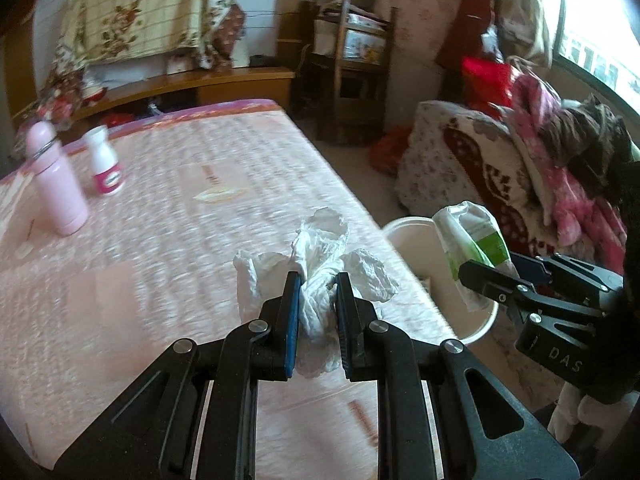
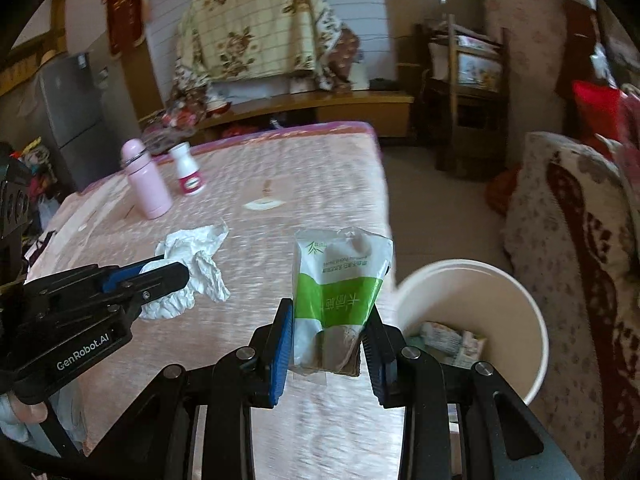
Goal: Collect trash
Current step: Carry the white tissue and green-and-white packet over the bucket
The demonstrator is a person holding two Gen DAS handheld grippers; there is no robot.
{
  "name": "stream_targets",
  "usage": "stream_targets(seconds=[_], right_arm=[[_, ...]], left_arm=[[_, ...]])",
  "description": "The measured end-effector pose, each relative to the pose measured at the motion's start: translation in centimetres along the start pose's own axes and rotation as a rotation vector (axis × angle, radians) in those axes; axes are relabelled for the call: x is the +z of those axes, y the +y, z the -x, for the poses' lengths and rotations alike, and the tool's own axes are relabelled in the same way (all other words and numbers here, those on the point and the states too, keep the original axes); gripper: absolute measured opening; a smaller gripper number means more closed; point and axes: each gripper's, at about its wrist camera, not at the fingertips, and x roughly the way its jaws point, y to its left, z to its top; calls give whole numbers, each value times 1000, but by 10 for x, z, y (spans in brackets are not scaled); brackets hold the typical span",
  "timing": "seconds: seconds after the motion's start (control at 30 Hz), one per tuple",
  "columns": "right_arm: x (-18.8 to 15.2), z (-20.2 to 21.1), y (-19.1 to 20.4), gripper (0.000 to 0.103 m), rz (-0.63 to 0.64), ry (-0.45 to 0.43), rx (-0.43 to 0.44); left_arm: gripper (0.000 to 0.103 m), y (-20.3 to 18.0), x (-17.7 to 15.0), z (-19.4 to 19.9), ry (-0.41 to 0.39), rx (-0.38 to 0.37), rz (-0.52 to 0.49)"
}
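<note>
My left gripper [image 1: 318,280] is shut on a crumpled white tissue [image 1: 320,256], held above the pink bed cover near its right edge. In the right wrist view that same left gripper [image 2: 176,274] shows at the left with the tissue [image 2: 192,256] in it. My right gripper [image 2: 330,312] is shut on a green and white plastic wrapper [image 2: 340,280], held upright beside the white bin [image 2: 516,300]. The bin stands on the floor against the bed and holds some wrappers. In the left wrist view the right gripper [image 1: 468,270] holds the wrapper [image 1: 472,236] over the bin [image 1: 412,228].
A pink flask [image 2: 146,180] and a white bottle with a pink label [image 2: 188,172] stand at the bed's far left. A chair piled with blankets and clothes [image 2: 580,240] sits right of the bin. A wooden shelf [image 2: 468,92] and low bench [image 2: 320,104] line the far wall.
</note>
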Motion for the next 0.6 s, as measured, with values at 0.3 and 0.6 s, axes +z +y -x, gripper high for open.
stream_targets(seconds=[0.3, 0.6], right_arm=[[-13, 12, -85, 32, -114, -1, -91], [-26, -5, -147, 32, -248, 42, -144]], left_arm=[[14, -63, 16, -39, 28, -61, -99], [14, -109, 22, -85, 79, -99, -155]])
